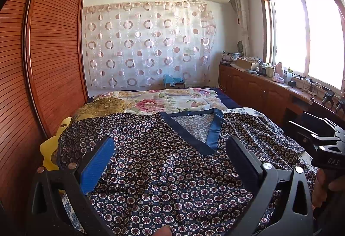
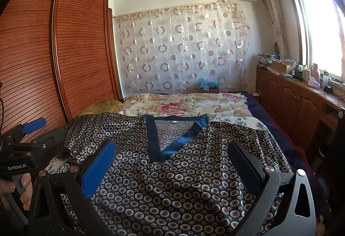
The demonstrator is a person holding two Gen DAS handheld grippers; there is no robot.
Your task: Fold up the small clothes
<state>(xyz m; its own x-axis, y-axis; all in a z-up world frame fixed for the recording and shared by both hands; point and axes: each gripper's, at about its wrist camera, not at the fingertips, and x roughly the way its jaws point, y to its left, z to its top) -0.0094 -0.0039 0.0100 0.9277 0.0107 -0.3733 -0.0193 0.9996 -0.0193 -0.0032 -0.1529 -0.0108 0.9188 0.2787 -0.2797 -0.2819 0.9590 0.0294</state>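
A dark navy top with a ring pattern and a blue V-neck band (image 1: 172, 162) lies spread flat on the bed, neck away from me; it also shows in the right wrist view (image 2: 176, 171). My left gripper (image 1: 172, 147) is open and empty, its fingers wide apart above the top's chest. My right gripper (image 2: 174, 149) is open and empty too, over the same area. Each gripper shows at the edge of the other's view: the right one (image 1: 323, 139) and the left one (image 2: 28, 139).
A floral quilt (image 1: 172, 100) and a gold pillow (image 1: 101, 106) lie farther up the bed. A slatted wooden wardrobe (image 1: 43, 63) stands at the left. A low wooden cabinet (image 1: 269, 89) with clutter runs under the window at the right.
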